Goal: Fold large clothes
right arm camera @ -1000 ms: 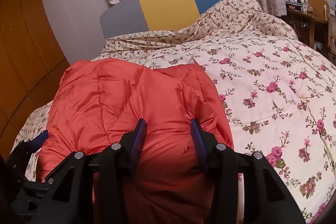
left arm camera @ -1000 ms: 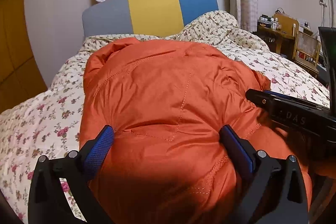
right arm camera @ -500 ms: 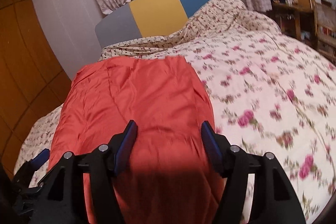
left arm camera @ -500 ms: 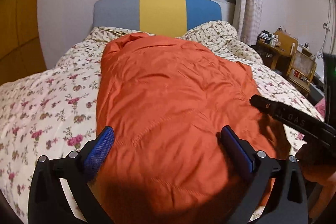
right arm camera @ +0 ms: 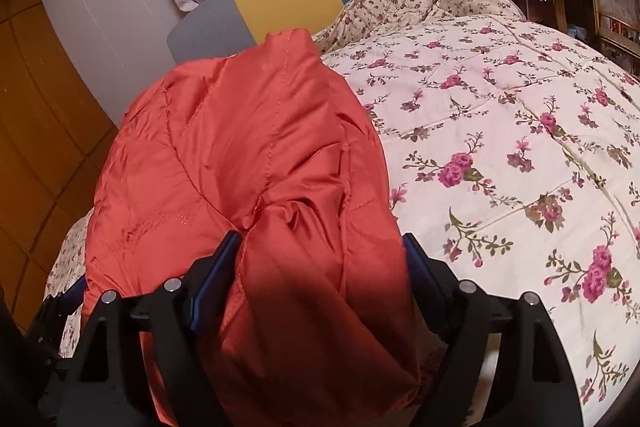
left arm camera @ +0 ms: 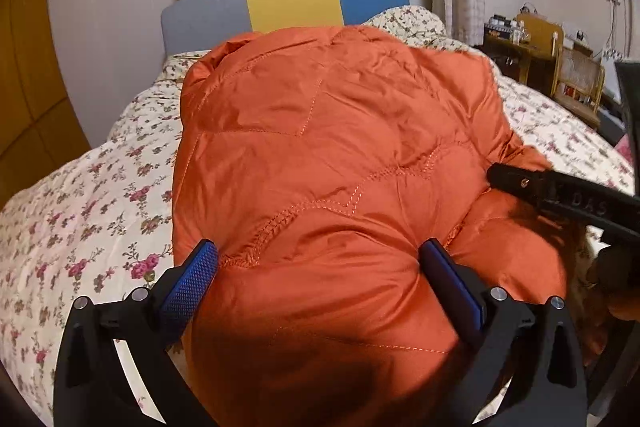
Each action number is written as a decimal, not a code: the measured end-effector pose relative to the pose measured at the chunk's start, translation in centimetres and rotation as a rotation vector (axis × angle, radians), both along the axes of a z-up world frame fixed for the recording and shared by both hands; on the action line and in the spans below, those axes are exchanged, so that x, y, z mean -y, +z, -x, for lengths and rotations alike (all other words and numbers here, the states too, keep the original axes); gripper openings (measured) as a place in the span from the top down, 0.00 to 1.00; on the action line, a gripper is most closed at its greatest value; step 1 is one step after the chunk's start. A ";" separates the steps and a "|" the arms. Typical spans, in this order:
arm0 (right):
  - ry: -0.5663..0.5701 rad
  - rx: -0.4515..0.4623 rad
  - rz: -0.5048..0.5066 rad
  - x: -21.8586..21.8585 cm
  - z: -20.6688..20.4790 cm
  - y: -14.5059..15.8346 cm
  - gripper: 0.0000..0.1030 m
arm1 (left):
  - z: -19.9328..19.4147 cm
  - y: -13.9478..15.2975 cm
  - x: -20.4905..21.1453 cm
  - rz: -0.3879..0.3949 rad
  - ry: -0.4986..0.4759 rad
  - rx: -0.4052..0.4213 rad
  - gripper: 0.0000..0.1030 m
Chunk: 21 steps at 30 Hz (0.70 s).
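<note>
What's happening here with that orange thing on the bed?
A person is folding a puffy orange quilted jacket on a bed with a floral quilt, using a pair of handheld tongs in each hand. The left tongs and right tongs each straddle a bunched-up part of the jacket at its near end, fabric filling the gap between the blue pads. The jacket looks bundled, not neatly folded yet.

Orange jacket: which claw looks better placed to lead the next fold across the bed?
Probably the right claw. It sits at the orange jacket edge nearest the open floral quilt, with bunched fabric between its fingers. The left claw straddles the broad middle panel.
</note>
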State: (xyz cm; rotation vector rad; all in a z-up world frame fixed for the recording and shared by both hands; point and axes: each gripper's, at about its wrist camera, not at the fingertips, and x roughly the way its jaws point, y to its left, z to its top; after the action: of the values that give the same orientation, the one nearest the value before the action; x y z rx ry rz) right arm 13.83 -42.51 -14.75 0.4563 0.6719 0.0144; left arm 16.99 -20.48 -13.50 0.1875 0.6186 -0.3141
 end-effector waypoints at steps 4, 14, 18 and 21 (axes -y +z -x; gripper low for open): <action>0.012 -0.001 0.006 -0.1 0.0 0.4 0.23 | 0.3 1.3 -1.6 0.055 -0.036 -0.064 0.03; 0.129 -0.051 -0.075 1.2 -1.1 2.1 0.07 | -1.6 3.2 -7.9 0.260 0.039 -0.125 0.03; 0.196 -0.099 -0.138 1.6 -3.0 1.9 0.07 | -3.3 2.5 -9.6 0.355 0.064 -0.204 0.03; 0.216 -0.130 -0.227 2.3 -4.3 1.3 0.06 | -4.5 1.7 -9.8 0.404 0.020 -0.287 0.03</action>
State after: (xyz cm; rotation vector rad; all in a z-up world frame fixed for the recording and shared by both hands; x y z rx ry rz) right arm 18.15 -44.82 -13.46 0.6050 0.8495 0.2692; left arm 21.46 -10.67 -11.84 -0.2559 0.8253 -0.4436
